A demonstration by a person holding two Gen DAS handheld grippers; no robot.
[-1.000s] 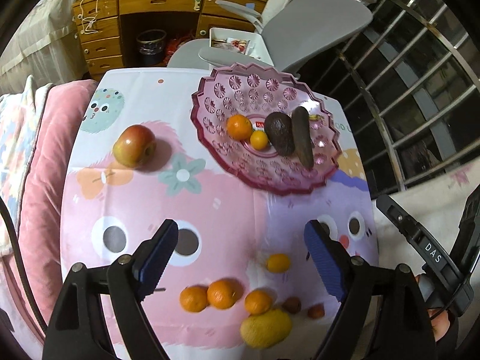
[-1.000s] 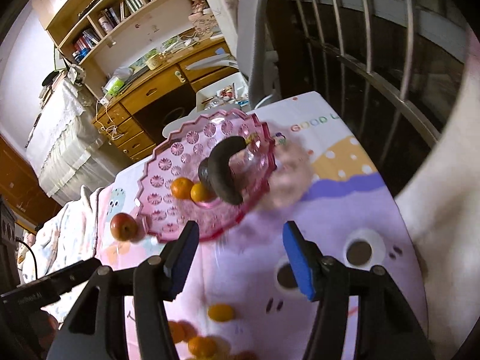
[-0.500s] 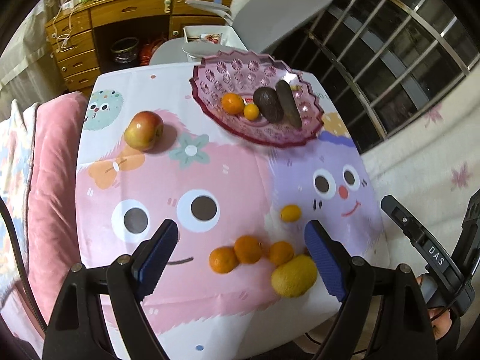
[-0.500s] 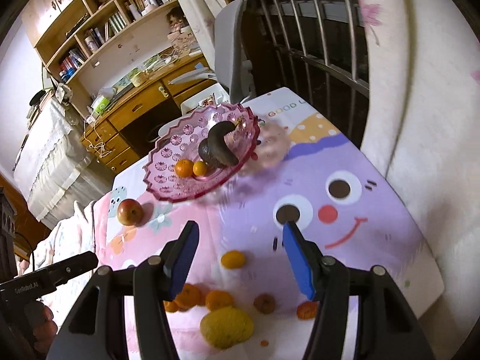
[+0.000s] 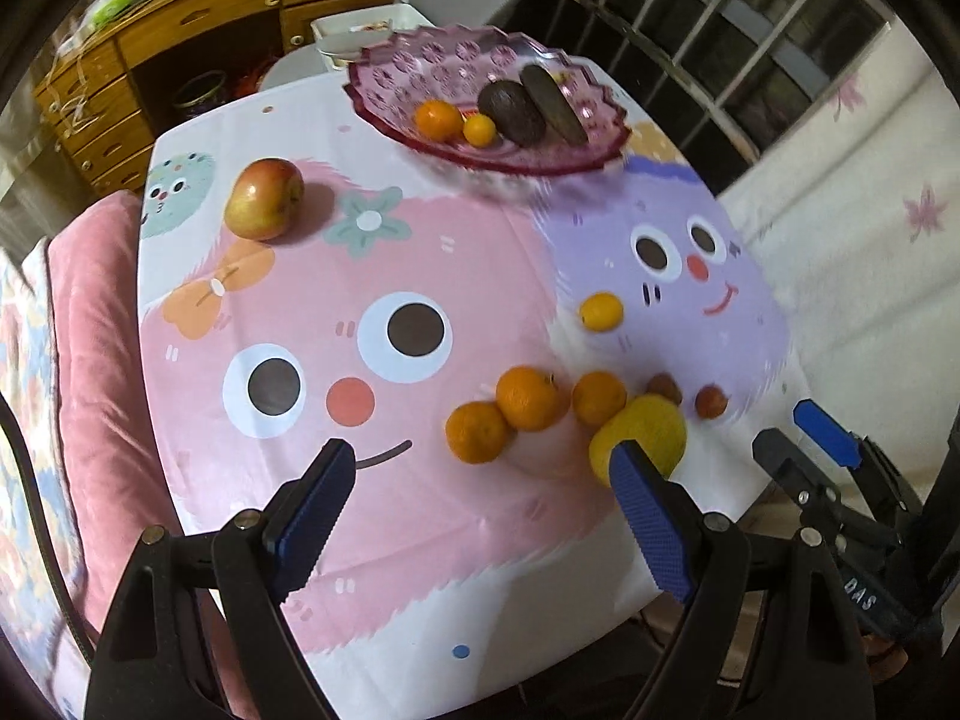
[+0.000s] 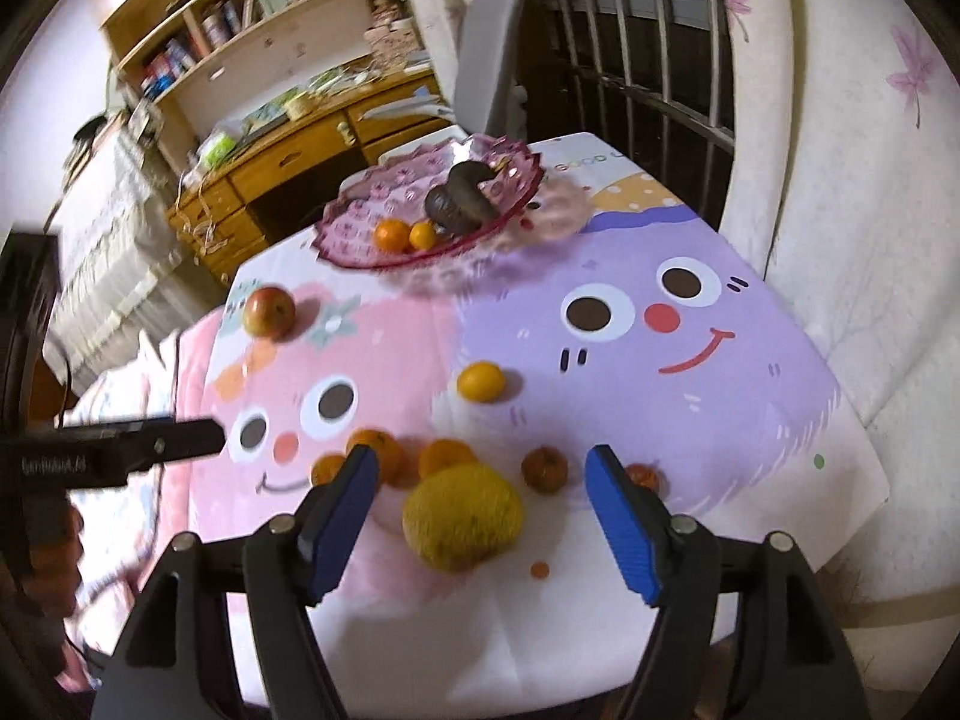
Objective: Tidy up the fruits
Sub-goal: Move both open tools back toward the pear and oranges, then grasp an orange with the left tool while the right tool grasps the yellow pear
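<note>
A pink glass plate at the table's far side holds an orange, a small yellow fruit, an avocado and a dark long fruit. A red apple lies at the far left. Near the front edge lie several oranges, a yellow lemon, a small yellow citrus and two small reddish fruits. My left gripper is open and empty above the front edge. My right gripper is open and empty, the lemon just beyond its fingers.
The table has a pink and purple cartoon cloth. A pink cushion lies along the left side. A grey office chair and wooden desk stand behind the table. A window grille is at the right.
Both grippers have pulled back toward the table's near edge, so the plate looks farther and the front fruits sit nearer the fingers. No fruit has moved.
</note>
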